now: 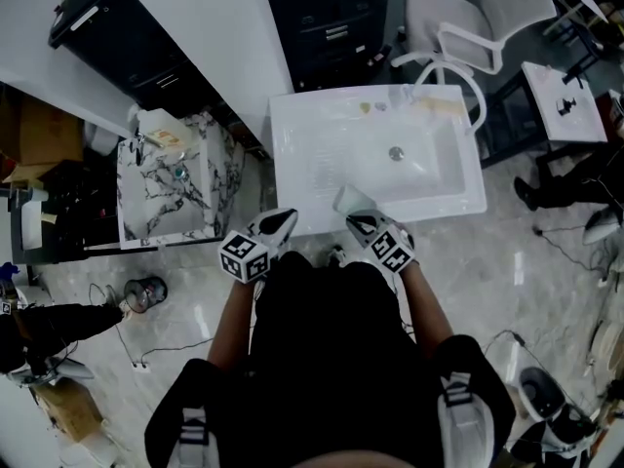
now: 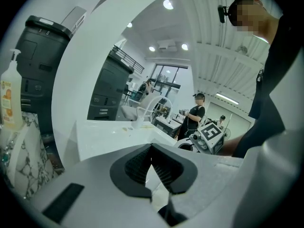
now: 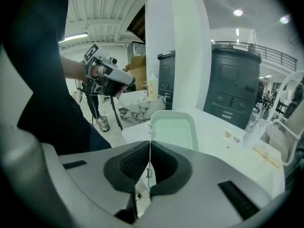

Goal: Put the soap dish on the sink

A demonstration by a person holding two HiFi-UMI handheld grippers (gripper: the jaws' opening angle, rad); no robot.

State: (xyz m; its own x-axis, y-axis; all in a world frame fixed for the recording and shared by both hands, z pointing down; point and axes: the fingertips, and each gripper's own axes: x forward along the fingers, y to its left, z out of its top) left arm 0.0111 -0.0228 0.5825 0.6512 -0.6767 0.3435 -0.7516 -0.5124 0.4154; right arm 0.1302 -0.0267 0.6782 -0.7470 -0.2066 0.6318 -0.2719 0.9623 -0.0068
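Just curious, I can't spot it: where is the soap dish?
The soap dish is pinched by its edge in the right gripper, at the near rim of the sink, around the middle of the head view.

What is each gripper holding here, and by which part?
The right gripper pinches the soap dish by the rim edge nearest the gripper. The left gripper is shut with nothing between its jaws.

A white office chair [image 1: 478, 18] stands at the upper right of the head view, and a small white table [image 1: 558, 100] is just to its right. At the left, a marble-patterned stand [image 1: 156, 203] bears a pump bottle [image 2: 9, 99]. A dark waste bin [image 1: 144, 292] sits on the floor at the lower left.
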